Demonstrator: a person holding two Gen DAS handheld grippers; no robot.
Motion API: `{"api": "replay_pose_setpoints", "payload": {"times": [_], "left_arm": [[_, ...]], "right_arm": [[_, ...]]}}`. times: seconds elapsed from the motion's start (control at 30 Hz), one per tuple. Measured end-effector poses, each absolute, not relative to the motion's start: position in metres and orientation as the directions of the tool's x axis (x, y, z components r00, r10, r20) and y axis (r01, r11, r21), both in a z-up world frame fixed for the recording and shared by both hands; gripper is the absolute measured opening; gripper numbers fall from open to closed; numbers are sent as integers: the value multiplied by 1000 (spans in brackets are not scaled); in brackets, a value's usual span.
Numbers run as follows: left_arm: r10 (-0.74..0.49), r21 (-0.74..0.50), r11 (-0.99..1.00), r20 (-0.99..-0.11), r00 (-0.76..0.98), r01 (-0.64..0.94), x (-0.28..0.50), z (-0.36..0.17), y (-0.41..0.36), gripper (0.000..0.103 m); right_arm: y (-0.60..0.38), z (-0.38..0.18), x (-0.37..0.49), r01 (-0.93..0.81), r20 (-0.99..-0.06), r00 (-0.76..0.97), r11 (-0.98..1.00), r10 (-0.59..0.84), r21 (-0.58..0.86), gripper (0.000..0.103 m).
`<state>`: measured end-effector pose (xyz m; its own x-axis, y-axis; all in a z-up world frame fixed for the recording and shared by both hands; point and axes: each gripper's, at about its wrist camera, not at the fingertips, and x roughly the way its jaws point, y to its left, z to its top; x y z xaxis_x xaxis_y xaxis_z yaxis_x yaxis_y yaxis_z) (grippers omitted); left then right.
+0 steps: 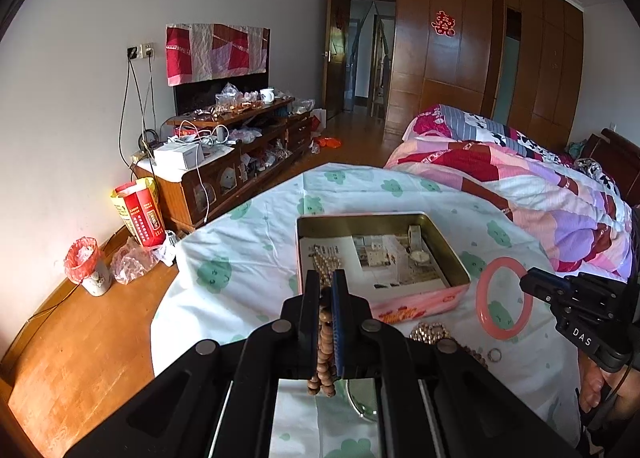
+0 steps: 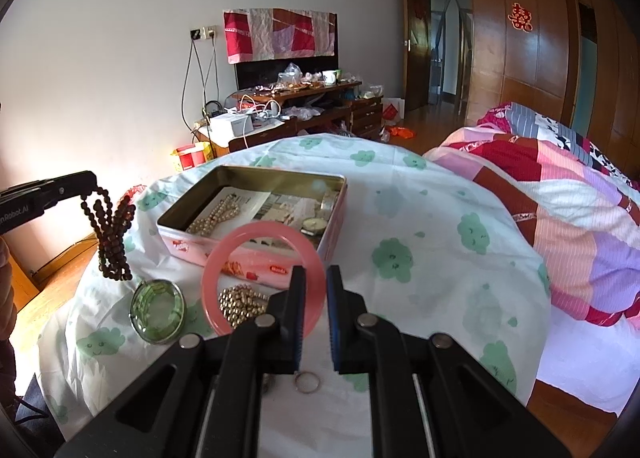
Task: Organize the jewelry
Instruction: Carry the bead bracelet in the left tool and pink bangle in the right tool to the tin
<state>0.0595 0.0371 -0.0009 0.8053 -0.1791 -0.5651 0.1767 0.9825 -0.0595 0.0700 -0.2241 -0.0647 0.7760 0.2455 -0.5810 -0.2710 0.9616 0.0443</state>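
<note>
With both grippers low over the bed, we see the left gripper clamped shut on a looped string of brown wooden beads; the strand hangs between its fingers, clear of the sheet, just left of the tin.

Right gripper: fingers closed on the rim of the pink bangle, which stands tilted up in front of the tin. From the left wrist view the bangle sits right of the tin, at the right gripper's tip.

Tin is open on the green-cloud sheet and holds a pearl strand, a watch and printed paper.

Loose on the sheet near us: gold bead pile, green glass dish, small ring under the right fingers.
</note>
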Motion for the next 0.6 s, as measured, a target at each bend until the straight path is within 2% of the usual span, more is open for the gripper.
{"api": "replay_pose_setpoints", "payload": {"times": [0.6], "left_arm": [[-115,13,989,-559,821,147,105,11,24,5]], "right_arm": [[-215,-38,102,-250,-541,819,967,190,-39,12]]}}
